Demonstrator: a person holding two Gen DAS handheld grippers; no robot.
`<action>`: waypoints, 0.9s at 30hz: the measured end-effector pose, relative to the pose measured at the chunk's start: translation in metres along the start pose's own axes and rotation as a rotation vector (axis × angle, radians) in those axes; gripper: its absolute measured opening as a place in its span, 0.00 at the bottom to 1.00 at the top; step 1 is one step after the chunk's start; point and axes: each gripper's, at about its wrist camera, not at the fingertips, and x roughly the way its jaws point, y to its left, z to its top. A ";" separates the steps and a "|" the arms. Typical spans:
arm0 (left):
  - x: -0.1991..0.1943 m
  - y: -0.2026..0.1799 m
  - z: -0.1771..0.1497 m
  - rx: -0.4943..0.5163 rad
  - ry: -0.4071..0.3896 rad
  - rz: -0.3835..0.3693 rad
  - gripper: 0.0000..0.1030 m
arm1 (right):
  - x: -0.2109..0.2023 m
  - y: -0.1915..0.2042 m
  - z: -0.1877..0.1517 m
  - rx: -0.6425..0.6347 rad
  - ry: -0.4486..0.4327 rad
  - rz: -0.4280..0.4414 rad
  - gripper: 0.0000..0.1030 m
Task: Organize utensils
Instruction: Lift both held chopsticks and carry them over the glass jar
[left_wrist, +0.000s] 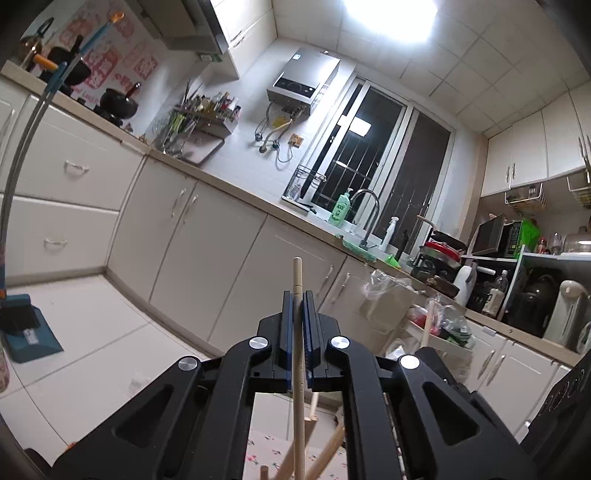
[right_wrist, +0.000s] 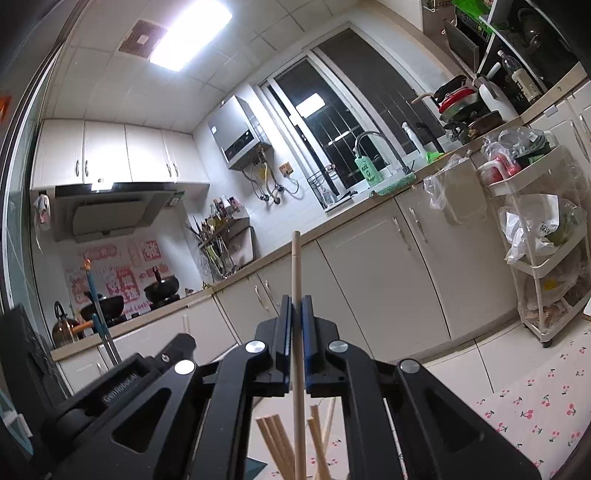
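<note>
Left wrist: tongs (left_wrist: 298, 306) clamp chopstick (left_wrist: 297, 275).

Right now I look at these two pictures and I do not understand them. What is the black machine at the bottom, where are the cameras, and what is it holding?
There is no robot here. A person carries two hand-held grippers, each with a wide-angle camera looking forward along its two fingers. So each picture shows one gripper's black arms at the bottom, with a kitchen behind.

The left gripper is shut on a wooden chopstick, standing nearly upright between the blue pads. The right gripper is shut on another chopstick the same way.

Below, more wooden sticks stand over a cherry-print tablecloth. What holds them is hidden.
</note>
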 end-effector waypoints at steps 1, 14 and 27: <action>0.001 0.000 -0.002 0.008 -0.010 0.009 0.04 | 0.001 -0.001 -0.002 -0.001 0.005 0.001 0.06; 0.004 0.001 -0.015 0.031 -0.067 0.047 0.04 | 0.009 -0.008 -0.026 -0.019 0.062 0.016 0.06; -0.004 0.001 -0.038 0.089 -0.004 0.063 0.05 | -0.005 -0.014 -0.035 -0.032 0.099 0.020 0.06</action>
